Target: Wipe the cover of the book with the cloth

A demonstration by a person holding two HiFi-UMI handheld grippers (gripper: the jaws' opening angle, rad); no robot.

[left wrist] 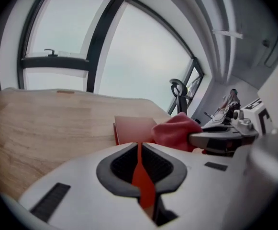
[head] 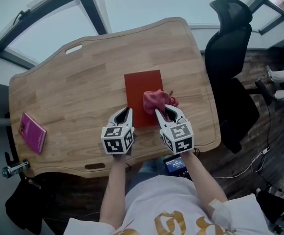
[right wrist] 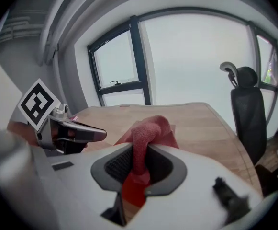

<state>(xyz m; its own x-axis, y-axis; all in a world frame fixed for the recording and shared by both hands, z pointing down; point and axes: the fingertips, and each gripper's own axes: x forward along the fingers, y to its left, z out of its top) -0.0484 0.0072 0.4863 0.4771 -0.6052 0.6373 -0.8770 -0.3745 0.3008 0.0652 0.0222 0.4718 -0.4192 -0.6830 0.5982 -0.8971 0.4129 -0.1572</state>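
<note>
A red book lies flat in the middle of the wooden table. My left gripper is at the book's near left edge, shut on a thin red edge of the book that runs between its jaws. A crumpled pink-red cloth rests on the book's near right part. My right gripper is shut on the cloth, which bunches up out of the jaws. The two grippers stand side by side, close together.
A small pink book lies near the table's left edge. A black office chair stands just past the table's right side. Large windows are behind the table. Cables lie on the floor at the right.
</note>
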